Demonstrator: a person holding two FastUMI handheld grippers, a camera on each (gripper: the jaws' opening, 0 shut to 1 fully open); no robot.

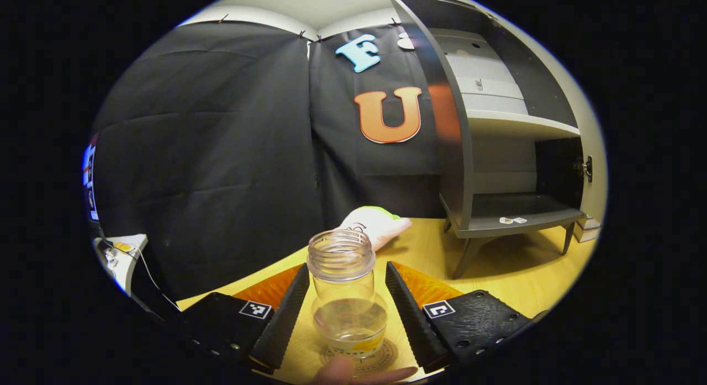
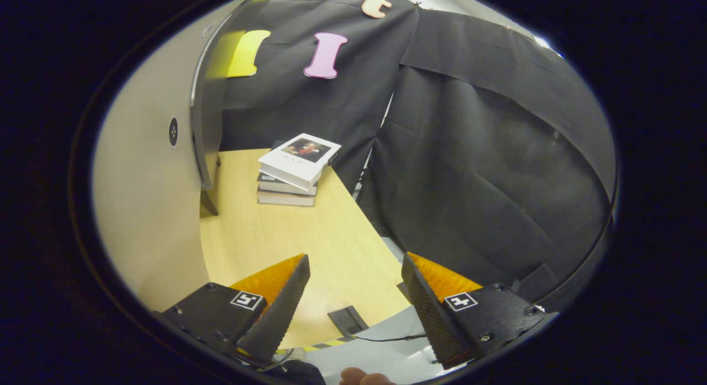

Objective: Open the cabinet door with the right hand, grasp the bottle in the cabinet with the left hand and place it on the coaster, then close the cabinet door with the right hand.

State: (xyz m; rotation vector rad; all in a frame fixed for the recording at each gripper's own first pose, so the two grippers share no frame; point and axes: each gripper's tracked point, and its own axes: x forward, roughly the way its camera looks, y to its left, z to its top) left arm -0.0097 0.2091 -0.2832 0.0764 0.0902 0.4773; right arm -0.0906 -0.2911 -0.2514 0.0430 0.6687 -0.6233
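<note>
The clear, lidless glass bottle with a threaded neck (image 1: 343,294) stands upright on the round printed coaster (image 1: 362,358) on the yellow wooden table (image 1: 497,274), between the fingers of the left gripper (image 1: 347,310), whose jaws stand spread, apart from the glass on both sides. The bottle looks rigid, smooth and probably slippery, breakable if knocked, with a little liquid at the bottom; the straight body below the threads seems the safest place to grip. The left gripper view also shows the grey cabinet (image 1: 497,153) open with bare shelves, and a white cloth bundle (image 1: 375,226) behind the bottle. The right gripper view shows the right gripper (image 2: 356,305) open and empty over the table edge, the pale cabinet door (image 2: 143,208) beside it and a stack of books (image 2: 295,172) beyond.
</note>
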